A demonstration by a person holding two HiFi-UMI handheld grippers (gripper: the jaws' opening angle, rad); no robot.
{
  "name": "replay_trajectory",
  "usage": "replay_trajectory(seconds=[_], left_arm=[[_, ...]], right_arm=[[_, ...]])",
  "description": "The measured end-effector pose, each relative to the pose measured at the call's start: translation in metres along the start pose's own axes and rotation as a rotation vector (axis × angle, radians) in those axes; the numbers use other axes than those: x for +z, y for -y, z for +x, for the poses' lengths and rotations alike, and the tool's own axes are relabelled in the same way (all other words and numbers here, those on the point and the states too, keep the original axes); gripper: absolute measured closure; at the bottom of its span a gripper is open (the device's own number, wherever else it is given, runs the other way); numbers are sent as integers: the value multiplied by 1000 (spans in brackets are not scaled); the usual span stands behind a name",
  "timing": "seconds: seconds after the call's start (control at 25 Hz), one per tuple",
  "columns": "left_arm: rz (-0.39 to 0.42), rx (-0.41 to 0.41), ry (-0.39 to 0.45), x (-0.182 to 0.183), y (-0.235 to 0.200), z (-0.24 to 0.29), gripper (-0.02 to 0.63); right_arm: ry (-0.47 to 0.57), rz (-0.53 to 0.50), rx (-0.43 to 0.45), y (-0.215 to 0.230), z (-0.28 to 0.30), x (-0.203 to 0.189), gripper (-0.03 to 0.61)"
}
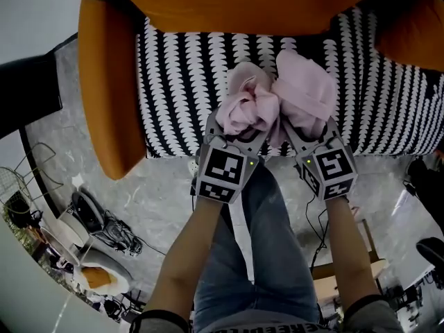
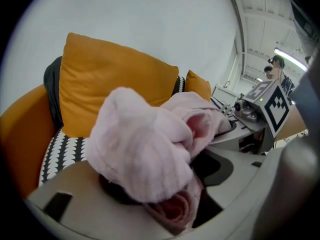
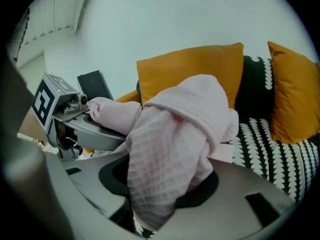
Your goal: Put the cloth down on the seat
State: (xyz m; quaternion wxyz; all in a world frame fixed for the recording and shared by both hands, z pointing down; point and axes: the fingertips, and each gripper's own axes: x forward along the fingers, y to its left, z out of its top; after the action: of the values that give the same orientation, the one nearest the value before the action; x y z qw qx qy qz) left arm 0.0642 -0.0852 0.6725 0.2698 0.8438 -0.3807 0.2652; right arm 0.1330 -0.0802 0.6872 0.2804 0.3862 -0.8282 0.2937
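Nearly there: cloth held over the seat

Both my left claw (image 1: 237, 132) and my right claw (image 1: 310, 132) pinch the bunched pink cloth (image 1: 274, 99) above the black-and-white seat (image 1: 180, 82). Next, I judge, comes lowering it and letting go. The fabric hides my claw tips, and I can't tell whether it touches the seat.

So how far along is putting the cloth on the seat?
Done: the cloth is bunched up over the front of the seat. In hand: the left tool and right tool both clamp it. Left: lower it onto the seat and let go.
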Motion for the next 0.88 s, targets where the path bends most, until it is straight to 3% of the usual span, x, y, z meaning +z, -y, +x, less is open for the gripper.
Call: replay_trajectory(seconds=[0.36, 0.64, 0.88], left_arm=[[17, -10, -63, -33, -10, 8, 278], [-6, -43, -75, -19, 10, 12, 278], [-12, -14, -47, -21, -12, 0, 245]], right_arm=[[-49, 17, -3, -6, 21, -28, 359], [-57, 45, -31, 10, -2, -26, 354], [-52, 54, -53, 10, 4, -24, 341]])
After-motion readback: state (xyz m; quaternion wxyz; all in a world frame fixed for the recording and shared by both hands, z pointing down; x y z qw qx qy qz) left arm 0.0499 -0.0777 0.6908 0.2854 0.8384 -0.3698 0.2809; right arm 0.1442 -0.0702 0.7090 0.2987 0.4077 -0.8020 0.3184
